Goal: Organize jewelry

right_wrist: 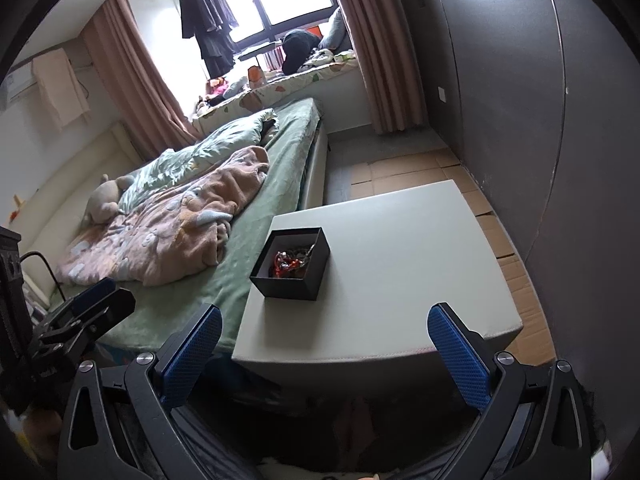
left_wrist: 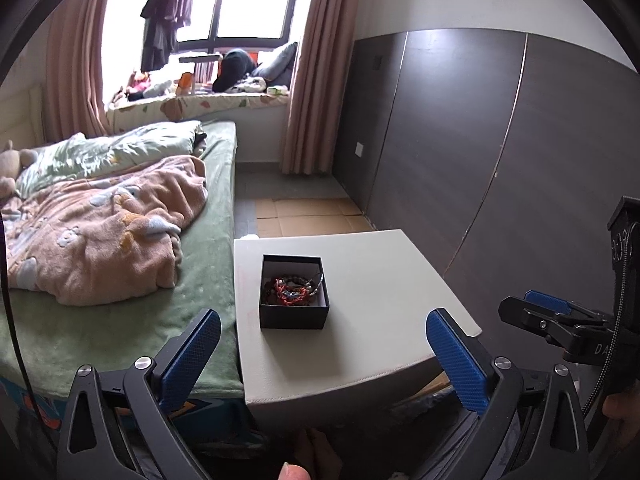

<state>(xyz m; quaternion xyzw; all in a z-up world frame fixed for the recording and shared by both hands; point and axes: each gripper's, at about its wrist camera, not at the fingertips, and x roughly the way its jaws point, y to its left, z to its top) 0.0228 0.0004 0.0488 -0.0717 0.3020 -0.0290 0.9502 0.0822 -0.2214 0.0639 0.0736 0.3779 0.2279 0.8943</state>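
Black, lidless, the box (left_wrist: 294, 292) is set on the white worktop (left_wrist: 380, 280) beside the bed (left_wrist: 208, 240), jewelry (left_wrist: 294, 286) inside. Left gripper (left_wrist: 324, 344) and right gripper (right_wrist: 325, 340) fingers are spread wide, nothing held.

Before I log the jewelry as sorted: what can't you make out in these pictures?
- Pieces in the black box: a tangle too small to count, both views.
- Box floor: hidden by its near wall and the jewelry.
- White table: its base is hidden below its top.
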